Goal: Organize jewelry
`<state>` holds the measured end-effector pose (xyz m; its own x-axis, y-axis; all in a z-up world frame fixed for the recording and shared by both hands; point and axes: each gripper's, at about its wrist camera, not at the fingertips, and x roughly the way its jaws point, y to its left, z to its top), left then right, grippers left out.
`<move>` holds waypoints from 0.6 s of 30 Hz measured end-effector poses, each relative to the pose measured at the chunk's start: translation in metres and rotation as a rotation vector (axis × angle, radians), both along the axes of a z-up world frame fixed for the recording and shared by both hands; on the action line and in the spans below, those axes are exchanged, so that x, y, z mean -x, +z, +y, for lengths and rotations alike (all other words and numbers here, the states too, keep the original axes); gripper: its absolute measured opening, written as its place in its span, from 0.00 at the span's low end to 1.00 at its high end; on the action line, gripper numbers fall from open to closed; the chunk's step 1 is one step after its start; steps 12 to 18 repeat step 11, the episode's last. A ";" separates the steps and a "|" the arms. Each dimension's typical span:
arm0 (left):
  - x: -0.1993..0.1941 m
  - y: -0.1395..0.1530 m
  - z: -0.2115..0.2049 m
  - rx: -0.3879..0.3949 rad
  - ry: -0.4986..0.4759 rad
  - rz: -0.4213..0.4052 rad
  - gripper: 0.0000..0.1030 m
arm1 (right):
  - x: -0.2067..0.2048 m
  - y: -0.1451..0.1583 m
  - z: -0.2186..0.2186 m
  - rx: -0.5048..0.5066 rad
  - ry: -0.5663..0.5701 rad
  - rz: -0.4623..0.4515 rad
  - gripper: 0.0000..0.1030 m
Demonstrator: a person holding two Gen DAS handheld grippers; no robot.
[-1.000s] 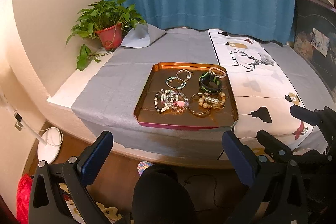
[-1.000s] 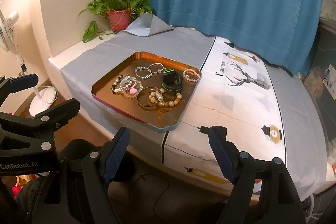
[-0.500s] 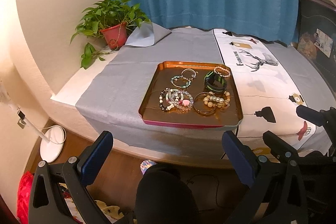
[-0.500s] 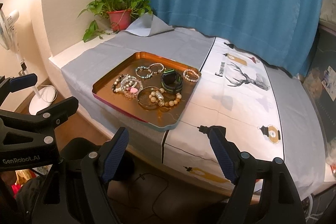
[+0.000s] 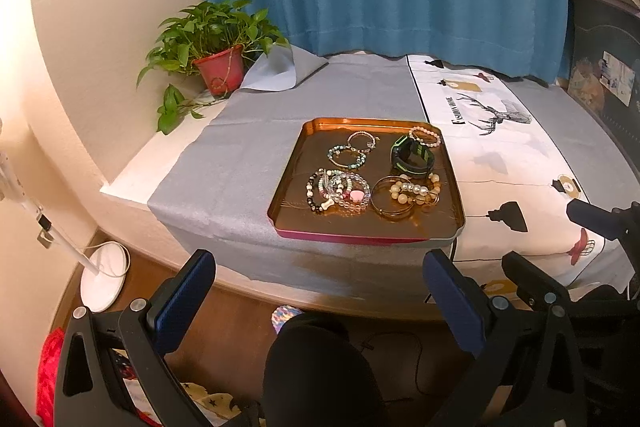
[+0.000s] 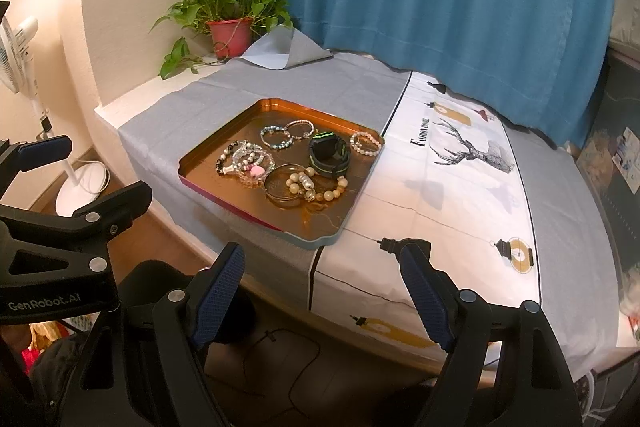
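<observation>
Jewelry heaped on a copper-toned tray [image 5: 288, 187], both claws hanging empty short of the table.

The glossy, rounded-corner metal tray sits on matte grey cloth [image 5: 240, 155] at the table's near edge, holding beaded bracelets [image 5: 340, 189], a thin bangle [image 5: 390, 205], chunky amber beads [image 5: 416, 191] and a black-and-green watch [image 5: 412, 157] (its strap looped upright). The left gripper [image 5: 316, 287] and right gripper [image 6: 320, 279] both stand with ribbed blue pads wide apart, nothing between them. A leafy plant [image 6: 228, 3] in a red pot occupies the far corner.
</observation>
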<state>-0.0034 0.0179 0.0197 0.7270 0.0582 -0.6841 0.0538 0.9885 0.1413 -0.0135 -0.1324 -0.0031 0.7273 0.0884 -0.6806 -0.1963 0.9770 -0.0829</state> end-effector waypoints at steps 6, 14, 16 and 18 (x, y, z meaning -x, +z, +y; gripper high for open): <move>0.001 0.000 0.001 0.014 0.000 -0.002 1.00 | 0.000 0.000 0.001 0.000 -0.001 0.000 0.78; 0.002 0.000 0.001 0.017 0.003 -0.001 1.00 | 0.000 0.000 0.001 0.002 -0.001 0.001 0.78; 0.002 0.000 0.001 0.017 0.003 -0.001 1.00 | 0.000 0.000 0.001 0.002 -0.001 0.001 0.78; 0.002 0.000 0.001 0.017 0.003 -0.001 1.00 | 0.000 0.000 0.001 0.002 -0.001 0.001 0.78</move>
